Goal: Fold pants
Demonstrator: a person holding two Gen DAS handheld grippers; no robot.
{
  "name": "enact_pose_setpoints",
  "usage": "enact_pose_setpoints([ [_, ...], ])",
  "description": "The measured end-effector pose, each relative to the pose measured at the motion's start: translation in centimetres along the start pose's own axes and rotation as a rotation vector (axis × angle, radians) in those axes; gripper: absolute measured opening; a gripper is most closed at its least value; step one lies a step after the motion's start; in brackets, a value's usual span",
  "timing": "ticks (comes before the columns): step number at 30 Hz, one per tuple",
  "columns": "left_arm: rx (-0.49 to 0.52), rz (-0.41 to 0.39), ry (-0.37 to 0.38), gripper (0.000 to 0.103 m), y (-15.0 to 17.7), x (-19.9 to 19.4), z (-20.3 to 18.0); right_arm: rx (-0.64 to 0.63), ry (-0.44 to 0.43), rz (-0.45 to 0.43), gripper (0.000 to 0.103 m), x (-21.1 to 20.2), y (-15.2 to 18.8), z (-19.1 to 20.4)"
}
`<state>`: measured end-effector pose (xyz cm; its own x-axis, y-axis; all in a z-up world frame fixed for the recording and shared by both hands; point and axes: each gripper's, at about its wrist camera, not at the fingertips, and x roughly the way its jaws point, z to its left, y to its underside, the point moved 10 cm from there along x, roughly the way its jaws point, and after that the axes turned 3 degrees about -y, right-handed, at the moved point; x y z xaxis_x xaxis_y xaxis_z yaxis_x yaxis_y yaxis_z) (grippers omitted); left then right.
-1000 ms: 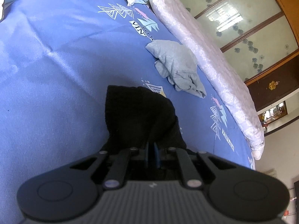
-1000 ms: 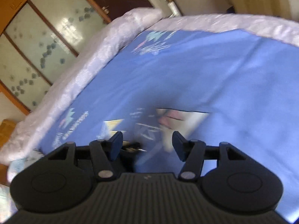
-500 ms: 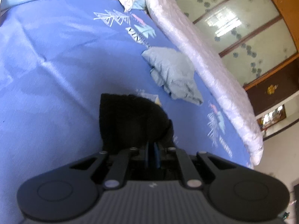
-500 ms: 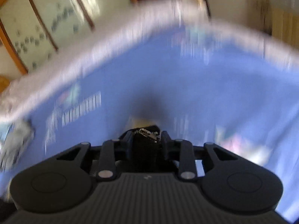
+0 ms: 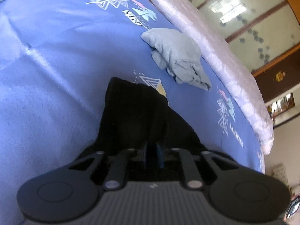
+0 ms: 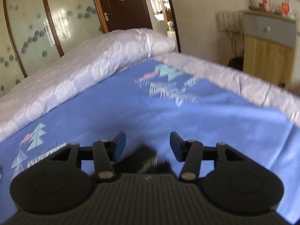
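Left gripper jaws, pressed together earlier, were opening around the black pants; right gripper jaws were spreading again, pinching nothing

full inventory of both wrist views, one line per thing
pants: 1, black, on the sheet before the left gripper
crumpled cloth: 1, grey, beyond the pants, near the quilt
bed sheet: 1, blue, printed
quilt: 1, white, along the bed edge
door: 1, dark brown, behind the bed
cabinet: 1, wood and grey, right
left gripper: 1, black, jaws opening, pants between
right gripper: 1, black, jaws opening, clear of the cloth
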<state>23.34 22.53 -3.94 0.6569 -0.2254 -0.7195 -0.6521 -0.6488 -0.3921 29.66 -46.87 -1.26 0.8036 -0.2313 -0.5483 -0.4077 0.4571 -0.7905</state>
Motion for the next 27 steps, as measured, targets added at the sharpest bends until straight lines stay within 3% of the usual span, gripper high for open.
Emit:
enact_pose_setpoints([
  [3, -0.004, -0.051, -0.007, 0.043, -1.1, -1.6, 0.6, 0.051, -0.046, 0.020, 0.055, -1.7, 2.4, -0.4],
  [5, -0.027, -0.110, -0.007, 0.051, -2.8, -2.6, 1.1, 0.075, -0.110, 0.059, 0.055, -3.0, 3.8, 0.6],
  [8, -0.032, -0.119, -0.019, 0.056, -5.2, -2.3, 1.2, 0.087, -0.204, 0.103, 0.058, -5.7, 6.4, 1.9],
  [11, 0.050, -0.070, -0.023, 0.069, -6.5, 0.4, -0.4, 0.076, -0.249, 0.136, 0.059, -8.4, 9.2, 3.1],
  [13, 0.147, -0.012, -0.029, 0.083, -6.7, 2.9, -2.0, 0.104, -0.279, 0.160, 0.059, -9.8, 11.1, 3.3],
  [15, 0.285, 0.041, -0.051, 0.086, -6.2, 5.1, -3.3, 0.143, -0.297, 0.185, 0.059, -10.6, 12.6, 3.4],
  [17, 0.410, 0.104, -0.125, 0.058, -4.9, 7.3, -4.0, 0.167, -0.298, 0.209, 0.059, -11.1, 14.2, 3.3],
  [18, 0.466, 0.140, -0.181, 0.027, -4.2, 8.4, -4.0, 0.168, -0.291, 0.218, 0.059, -11.3, 14.8, 3.4],
  [19, 0.507, 0.155, -0.221, 0.018, -3.7, 8.9, -4.0, 0.162, -0.283, 0.227, 0.059, -11.6, 15.4, 3.5],
  [21, 0.604, 0.131, -0.262, 0.012, -3.1, 9.1, -4.9, 0.143, -0.277, 0.242, 0.059, -11.6, 16.4, 4.0],
  [23, 0.633, 0.091, -0.301, 0.010, -3.4, 8.7, -5.5, 0.143, -0.279, 0.252, 0.059, -11.5, 17.1, 4.4],
  [25, 0.583, -0.007, -0.322, 0.010, -5.4, 7.4, -5.8, 0.160, -0.286, 0.263, 0.059, -11.1, 17.4, 4.8],
  [27, 0.439, -0.141, -0.277, 0.009, -8.5, 4.9, -6.0, 0.164, -0.297, 0.262, 0.059, -11.1, 17.6, 5.2],
])
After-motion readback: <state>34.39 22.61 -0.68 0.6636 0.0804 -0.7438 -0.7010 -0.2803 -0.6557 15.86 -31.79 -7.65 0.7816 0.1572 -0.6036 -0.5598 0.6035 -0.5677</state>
